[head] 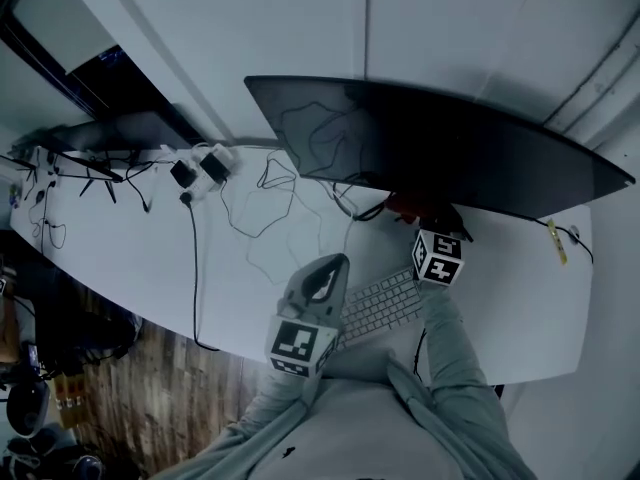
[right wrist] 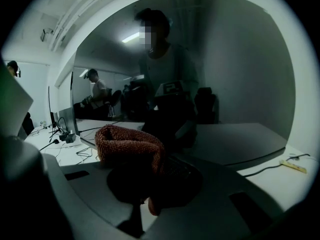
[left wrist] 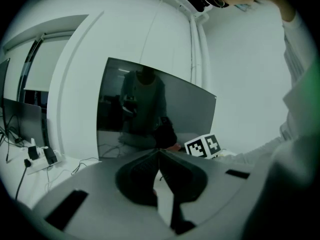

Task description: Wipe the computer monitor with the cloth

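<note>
The fingers of the right gripper are clamped on a folded reddish-brown cloth. Its looped bulk stands proud of the fingertips and spills toward the gripper's left. The fingers of the left gripper are pressed together with nothing between them. It hangs over the near part of the tabletop, beside the keyboard and well apart from the screen. The cloth sits at the lower edge of the monitor, about midway along its width; we cannot tell whether it already touches the glass. The fold runs crosswise to the fingers, so its long axis lies roughly parallel to the screen's lower edge. The monitor is wide and curved and stands upright at the far side of the tabletop. Its long axis runs from side to side, slanting from upper left to lower right in the head view. Its dark screen faces the person and reflects the room. We judge the step in hand to be the start of a wiping pass. To do it well, we would present the soft loop of the cloth to the glass rather than the hard fingertips. We would press lightly and sweep along the long axis in overlapping rows, from the top downward. The idle left gripper could steady the monitor's edge should it rock.
</note>
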Motion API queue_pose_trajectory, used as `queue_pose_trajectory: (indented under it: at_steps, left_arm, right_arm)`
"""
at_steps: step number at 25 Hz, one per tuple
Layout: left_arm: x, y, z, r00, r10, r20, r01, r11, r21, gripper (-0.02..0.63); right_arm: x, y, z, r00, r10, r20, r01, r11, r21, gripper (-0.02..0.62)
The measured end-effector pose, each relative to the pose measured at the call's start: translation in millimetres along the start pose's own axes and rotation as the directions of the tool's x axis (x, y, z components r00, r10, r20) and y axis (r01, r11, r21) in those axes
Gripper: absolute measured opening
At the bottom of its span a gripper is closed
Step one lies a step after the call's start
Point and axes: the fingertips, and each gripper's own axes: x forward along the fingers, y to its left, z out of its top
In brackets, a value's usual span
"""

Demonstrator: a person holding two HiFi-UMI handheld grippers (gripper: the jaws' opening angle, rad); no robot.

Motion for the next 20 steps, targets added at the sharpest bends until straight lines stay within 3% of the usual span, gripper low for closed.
queue_pose_trajectory:
  at_steps: [20]
  left_arm:
    - [69.0, -144.7, 12.2, 0.998, -0.054, 0.01, 0.054, 0.997, 0.053, 0.021]
  right_arm:
    - [-54.6, -207.8, -21.6, 0.989, -0.147, -0.011, 0.147, 0.983, 0.107, 0.036]
